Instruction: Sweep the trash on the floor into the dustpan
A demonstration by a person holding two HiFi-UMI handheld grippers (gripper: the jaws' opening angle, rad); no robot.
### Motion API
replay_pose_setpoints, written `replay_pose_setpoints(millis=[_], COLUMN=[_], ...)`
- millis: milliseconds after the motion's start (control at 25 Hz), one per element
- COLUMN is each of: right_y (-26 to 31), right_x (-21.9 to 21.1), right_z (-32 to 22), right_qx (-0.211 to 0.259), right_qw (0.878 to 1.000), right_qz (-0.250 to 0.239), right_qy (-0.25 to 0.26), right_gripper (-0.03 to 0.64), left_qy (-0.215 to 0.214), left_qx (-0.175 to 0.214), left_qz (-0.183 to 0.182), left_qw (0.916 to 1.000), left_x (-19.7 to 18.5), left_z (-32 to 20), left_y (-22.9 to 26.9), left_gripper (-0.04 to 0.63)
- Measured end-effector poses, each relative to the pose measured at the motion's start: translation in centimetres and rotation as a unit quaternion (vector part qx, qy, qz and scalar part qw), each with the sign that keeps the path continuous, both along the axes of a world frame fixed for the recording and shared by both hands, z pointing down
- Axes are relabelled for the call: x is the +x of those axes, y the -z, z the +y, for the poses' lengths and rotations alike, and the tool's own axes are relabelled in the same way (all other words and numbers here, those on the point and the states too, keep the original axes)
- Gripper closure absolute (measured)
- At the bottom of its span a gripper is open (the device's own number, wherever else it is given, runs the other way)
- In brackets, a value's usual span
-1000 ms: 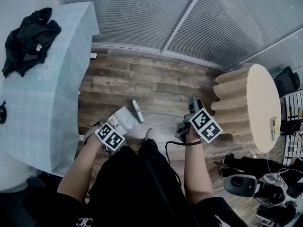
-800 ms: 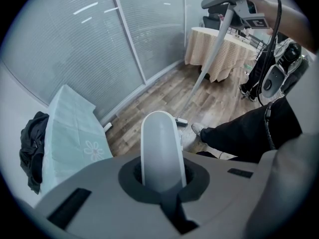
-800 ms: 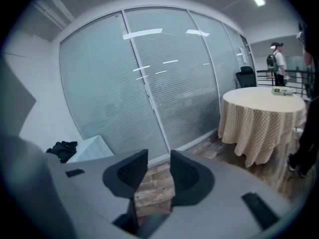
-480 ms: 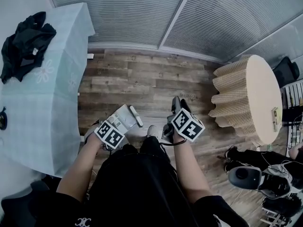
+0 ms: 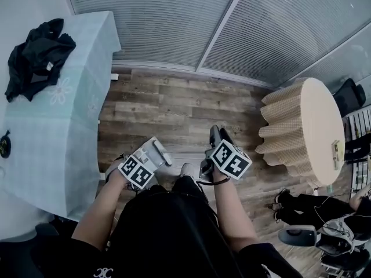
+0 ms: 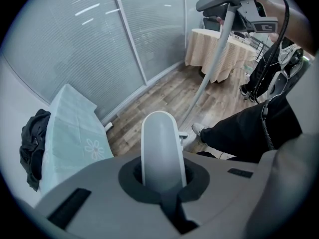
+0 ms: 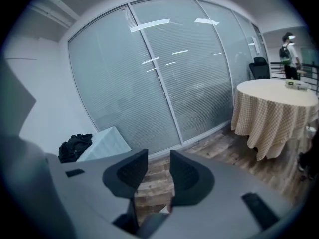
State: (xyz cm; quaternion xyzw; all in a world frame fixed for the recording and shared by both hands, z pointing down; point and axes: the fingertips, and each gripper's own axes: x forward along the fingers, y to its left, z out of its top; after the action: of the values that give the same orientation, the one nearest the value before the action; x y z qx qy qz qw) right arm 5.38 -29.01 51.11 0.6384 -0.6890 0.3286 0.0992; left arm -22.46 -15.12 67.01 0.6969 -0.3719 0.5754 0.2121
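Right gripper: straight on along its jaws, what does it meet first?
Probably the glass wall with blinds; past the jaws only wood floor lies before it. Depth unclear.

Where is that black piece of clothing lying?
In the head view the black clothing lies crumpled at the upper left, on the far end of the table with the pale blue cloth, near the glass wall.
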Motion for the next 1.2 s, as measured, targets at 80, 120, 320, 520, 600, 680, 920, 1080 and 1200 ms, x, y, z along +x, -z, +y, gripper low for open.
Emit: replay_pose_setpoints(millis=[80, 120, 320, 520, 600, 680, 920, 1080, 1200], right_y=[0.5, 0.7, 2.8, 6.2, 7.4, 7.9, 6.9, 5.9, 5.2], right_x=[1.0, 1.6, 5.1, 8.6, 9.6, 10.3, 11.9, 12.5, 13.2], right_z=[-0.2, -0.3, -0.4, -0.1, 0.1, -0.1, -2.1, -3.0, -3.5], right_qx=[0.000, 0.000, 0.009, 0.030, 0.038, 0.044, 0.035, 0.030, 0.024], right_qw=[1.000, 1.000, 0.998, 0.995, 0.994, 0.994, 0.994, 0.994, 0.995], right_qz=[-0.004, -0.006, -0.016, -0.010, -0.003, 0.008, 0.043, 0.058, 0.056], right_qy=[-0.016, -0.025, -0.061, -0.095, -0.102, -0.103, -0.096, -0.086, -0.082], right_gripper=[0.466, 0.466, 0.468, 0.468, 0.469, 0.469, 0.471, 0.471, 0.471], left_qy=[0.002, 0.004, 0.033, 0.085, 0.106, 0.119, 0.148, 0.166, 0.177], left_qx=[-0.001, -0.002, 0.005, 0.021, 0.029, 0.039, 0.065, 0.078, 0.082], left_qz=[0.002, 0.003, 0.005, 0.009, 0.009, 0.007, 0.002, 0.008, 0.011], left_qw=[1.0000, 1.0000, 0.9994, 0.9961, 0.9939, 0.9921, 0.9868, 0.9830, 0.9807], left_x=[-0.3, -0.4, -1.5, -3.3, -3.8, -3.9, -3.0, -2.4, -1.8], left_z=[0.2, 0.4, 0.6, -0.6, -1.2, -2.0, -5.0, -6.7, -7.5], left_y=[0.1, 0.1, 0.9, 2.9, 3.8, 4.8, 8.1, 9.6, 10.1], left_gripper=[0.597, 0.597, 0.597, 0.597, 0.597, 0.597, 0.597, 0.597, 0.597])
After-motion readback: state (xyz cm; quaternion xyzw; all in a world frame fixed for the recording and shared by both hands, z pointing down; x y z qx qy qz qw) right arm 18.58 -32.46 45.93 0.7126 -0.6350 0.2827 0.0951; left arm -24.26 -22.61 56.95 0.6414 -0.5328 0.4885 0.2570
